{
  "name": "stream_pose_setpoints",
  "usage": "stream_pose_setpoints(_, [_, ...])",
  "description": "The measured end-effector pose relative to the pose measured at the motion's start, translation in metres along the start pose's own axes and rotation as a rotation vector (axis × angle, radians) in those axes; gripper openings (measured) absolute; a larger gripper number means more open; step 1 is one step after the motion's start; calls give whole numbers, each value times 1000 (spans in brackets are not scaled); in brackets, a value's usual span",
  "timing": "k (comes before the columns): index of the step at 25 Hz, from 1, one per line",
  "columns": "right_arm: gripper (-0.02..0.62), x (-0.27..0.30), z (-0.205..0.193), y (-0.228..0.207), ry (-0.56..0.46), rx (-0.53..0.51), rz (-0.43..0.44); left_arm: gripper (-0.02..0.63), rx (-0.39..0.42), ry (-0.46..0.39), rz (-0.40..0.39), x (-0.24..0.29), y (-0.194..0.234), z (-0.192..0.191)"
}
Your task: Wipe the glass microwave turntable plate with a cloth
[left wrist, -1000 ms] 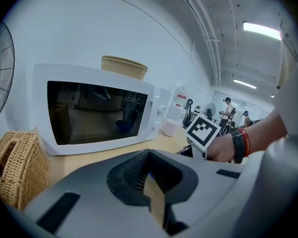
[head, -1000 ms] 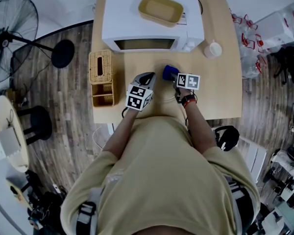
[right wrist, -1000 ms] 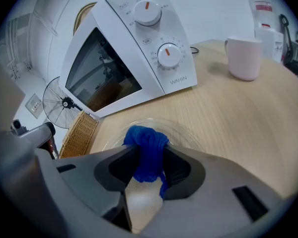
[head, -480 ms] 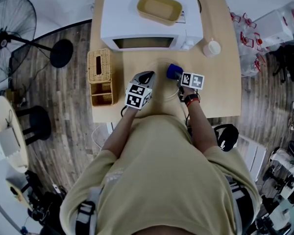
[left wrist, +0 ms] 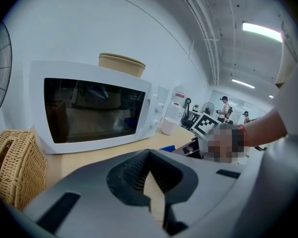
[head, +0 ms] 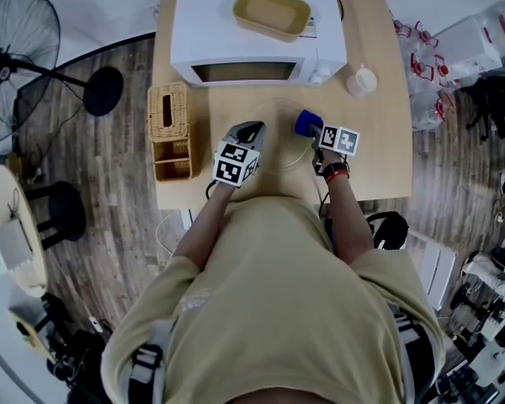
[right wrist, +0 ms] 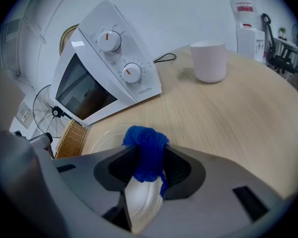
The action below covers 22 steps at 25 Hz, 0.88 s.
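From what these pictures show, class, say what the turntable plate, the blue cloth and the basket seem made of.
Turntable plate: clear glass, glossy; the table shows through it.
Blue cloth: probably a soft knit or terry fabric; its surface is fuzzy and bunched.
Basket: woven wicker or rattan, matt; plaited tan strands.

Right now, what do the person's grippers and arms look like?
The left gripper and right gripper are grey moulded bodies with dark ribbed pads. Each carries a cube of black-and-white square markers. The person wears a beige short-sleeved shirt and a black-and-red band on the right wrist.
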State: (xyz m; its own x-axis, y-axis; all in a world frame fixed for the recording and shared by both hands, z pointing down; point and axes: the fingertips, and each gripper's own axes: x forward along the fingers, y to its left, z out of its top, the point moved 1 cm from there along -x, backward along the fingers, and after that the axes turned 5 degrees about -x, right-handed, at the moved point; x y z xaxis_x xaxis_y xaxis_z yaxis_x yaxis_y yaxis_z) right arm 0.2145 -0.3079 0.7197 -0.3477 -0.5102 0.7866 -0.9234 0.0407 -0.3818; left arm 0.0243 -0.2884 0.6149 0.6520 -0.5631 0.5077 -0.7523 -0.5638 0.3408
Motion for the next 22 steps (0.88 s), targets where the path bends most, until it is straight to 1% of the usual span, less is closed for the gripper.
stream_pose_setpoints(9, [163,-5,-1,-4,-6,-3,-21,18,-3,-3,8,-4,0,-1])
stream_pose_setpoints(13, [132,-7,3,8,-10,-31,-3,18,-9,-10,15,-8,2,-2])
stream_pose_setpoints(17, [124,-5,1,27,-8,-42,52,18,-17,-9,25,-12,3,-7])
stream_pose_setpoints(22, [123,3,-13,66,11,-56,157,18,-28,-22,46,-22,7,-8])
